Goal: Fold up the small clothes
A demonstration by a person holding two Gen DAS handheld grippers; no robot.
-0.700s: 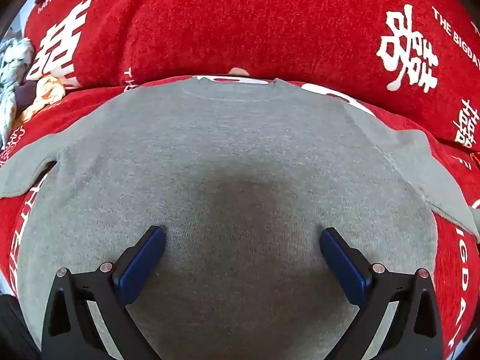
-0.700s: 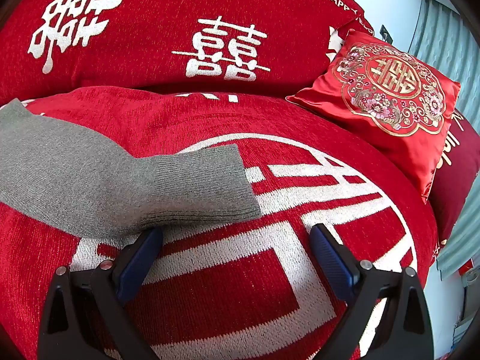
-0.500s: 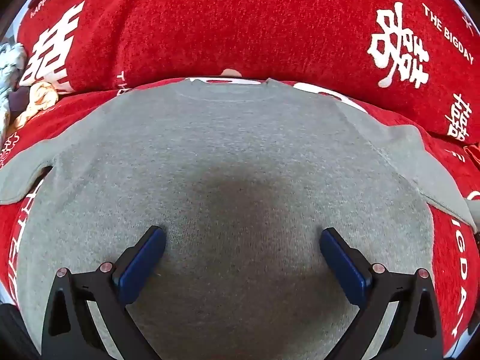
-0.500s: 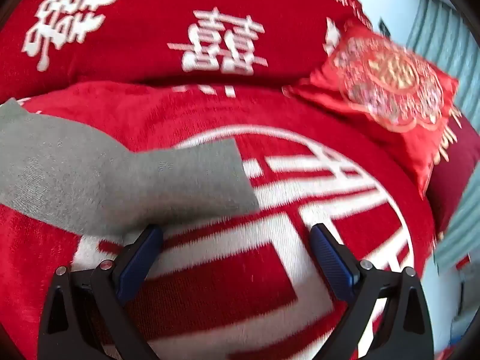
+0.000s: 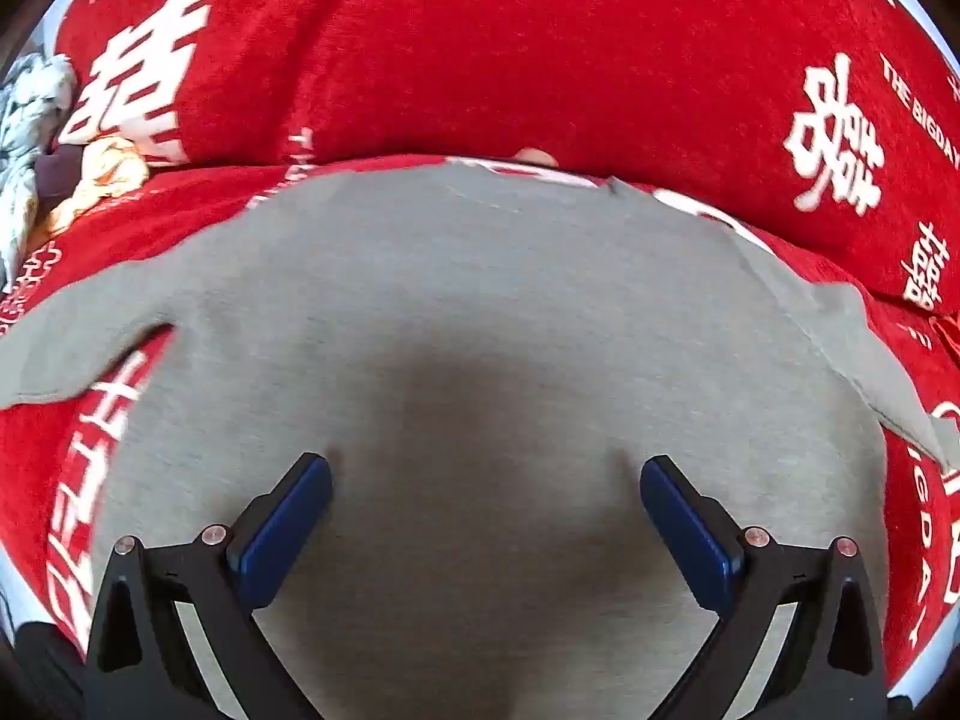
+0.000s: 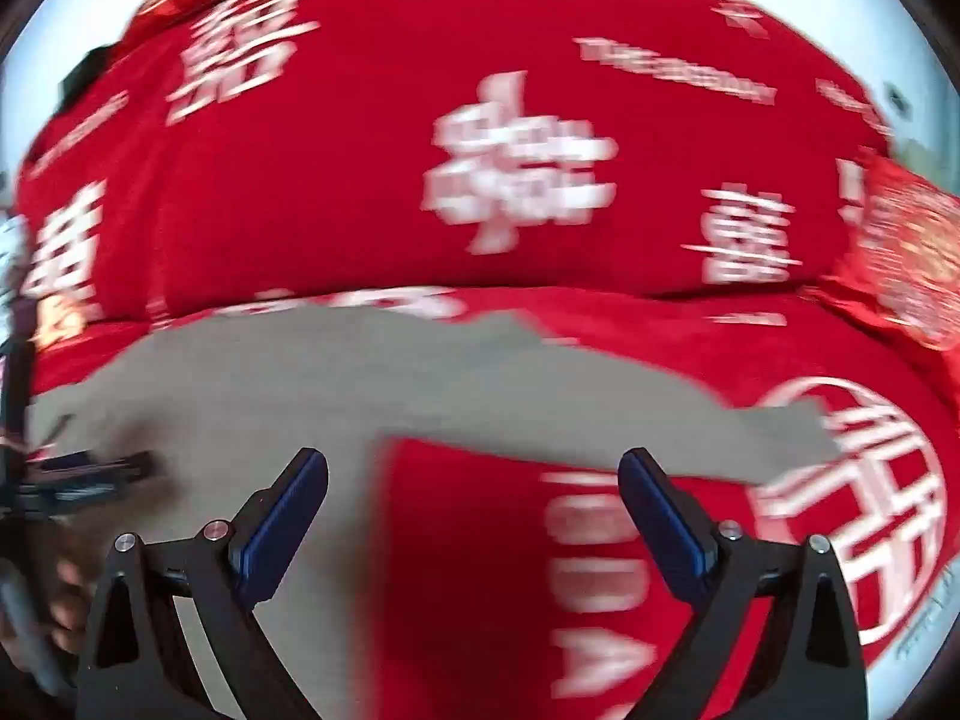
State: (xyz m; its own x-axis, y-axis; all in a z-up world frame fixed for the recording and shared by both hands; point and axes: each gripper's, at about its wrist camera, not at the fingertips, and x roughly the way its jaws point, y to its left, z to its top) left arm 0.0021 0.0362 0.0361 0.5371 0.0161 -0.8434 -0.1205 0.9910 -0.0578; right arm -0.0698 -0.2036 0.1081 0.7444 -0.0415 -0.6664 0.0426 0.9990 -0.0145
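Note:
A small grey sweater (image 5: 480,312) lies flat on the red sofa cover, collar (image 5: 528,177) toward the backrest and both sleeves spread out. My left gripper (image 5: 483,474) hovers open over the sweater's lower body, with nothing between its blue pads. In the blurred right wrist view, my right gripper (image 6: 474,462) is open above the sweater's right side (image 6: 288,396), where the right sleeve (image 6: 750,438) branches off over the red cover. A dark tool and a hand at that view's left edge (image 6: 84,471) look like my left gripper.
The red backrest (image 5: 480,48) with white characters rises right behind the collar. A heap of pale and orange clothes (image 5: 90,174) lies at the far left. An embroidered red cushion (image 6: 912,264) stands to the right of the sleeve.
The right gripper has swung left, from the sleeve cuff to the sweater's side, and its view is now blurred. The left gripper has shifted only slightly. The sweater lies as before.

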